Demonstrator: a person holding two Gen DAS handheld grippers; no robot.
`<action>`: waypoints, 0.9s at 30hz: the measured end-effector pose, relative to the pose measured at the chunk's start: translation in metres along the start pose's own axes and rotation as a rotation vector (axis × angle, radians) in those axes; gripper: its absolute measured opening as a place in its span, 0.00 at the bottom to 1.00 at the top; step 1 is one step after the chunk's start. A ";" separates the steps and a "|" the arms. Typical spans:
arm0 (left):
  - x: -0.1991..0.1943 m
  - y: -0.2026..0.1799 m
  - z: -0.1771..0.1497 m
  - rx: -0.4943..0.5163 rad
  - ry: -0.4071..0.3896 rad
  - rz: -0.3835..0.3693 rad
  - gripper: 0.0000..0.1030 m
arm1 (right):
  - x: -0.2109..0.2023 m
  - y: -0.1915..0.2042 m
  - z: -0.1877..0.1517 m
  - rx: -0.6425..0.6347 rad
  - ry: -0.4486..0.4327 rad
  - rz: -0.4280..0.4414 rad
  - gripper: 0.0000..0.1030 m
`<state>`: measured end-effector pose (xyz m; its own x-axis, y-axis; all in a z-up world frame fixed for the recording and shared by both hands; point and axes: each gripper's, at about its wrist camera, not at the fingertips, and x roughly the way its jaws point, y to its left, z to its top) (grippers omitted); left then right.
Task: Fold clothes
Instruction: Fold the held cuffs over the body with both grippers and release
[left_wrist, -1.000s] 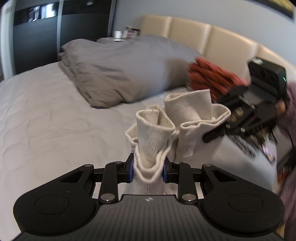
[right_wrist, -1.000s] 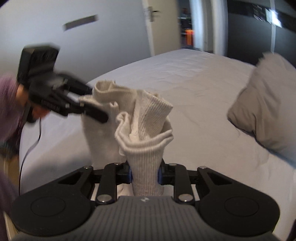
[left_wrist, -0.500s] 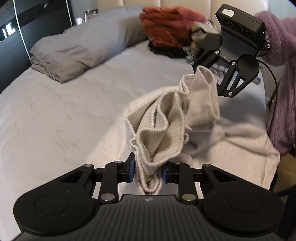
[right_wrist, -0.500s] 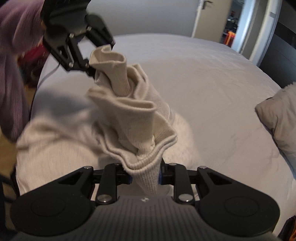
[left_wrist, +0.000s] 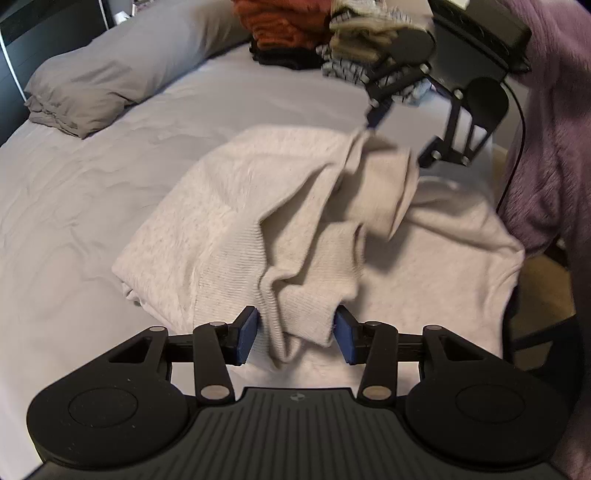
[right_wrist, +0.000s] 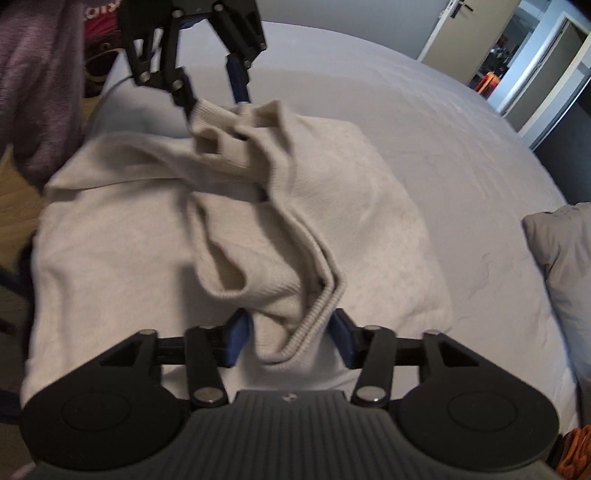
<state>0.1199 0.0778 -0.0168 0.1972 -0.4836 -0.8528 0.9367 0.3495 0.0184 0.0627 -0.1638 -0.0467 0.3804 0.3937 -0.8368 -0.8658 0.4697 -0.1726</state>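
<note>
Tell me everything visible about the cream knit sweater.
The cream knit sweater looks soft, with ribbed hem edges. Its body lies spread on the grey bed sheet, partly folded over. Two bunched ribbed ends sit between the just-opened pads of the left hand-held gripper and right hand-held gripper.

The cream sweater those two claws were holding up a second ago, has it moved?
Yes. The cream sweater has come down onto the bed, nearer than the grey pillow. Both the left gripper and right gripper have just been opening, fabric loose between them.
</note>
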 end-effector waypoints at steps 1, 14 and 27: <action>-0.005 -0.001 0.001 -0.015 -0.017 -0.012 0.41 | -0.008 0.001 0.000 0.027 -0.015 0.000 0.54; -0.001 -0.043 0.048 -0.040 -0.177 0.170 0.45 | -0.016 0.009 0.050 0.404 -0.252 -0.163 0.29; 0.068 -0.034 0.026 -0.137 -0.001 0.086 0.19 | 0.066 -0.010 0.032 0.540 -0.015 -0.109 0.13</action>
<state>0.1089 0.0118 -0.0621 0.2755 -0.4482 -0.8505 0.8680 0.4961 0.0197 0.1065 -0.1174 -0.0839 0.4664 0.3299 -0.8208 -0.5330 0.8453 0.0369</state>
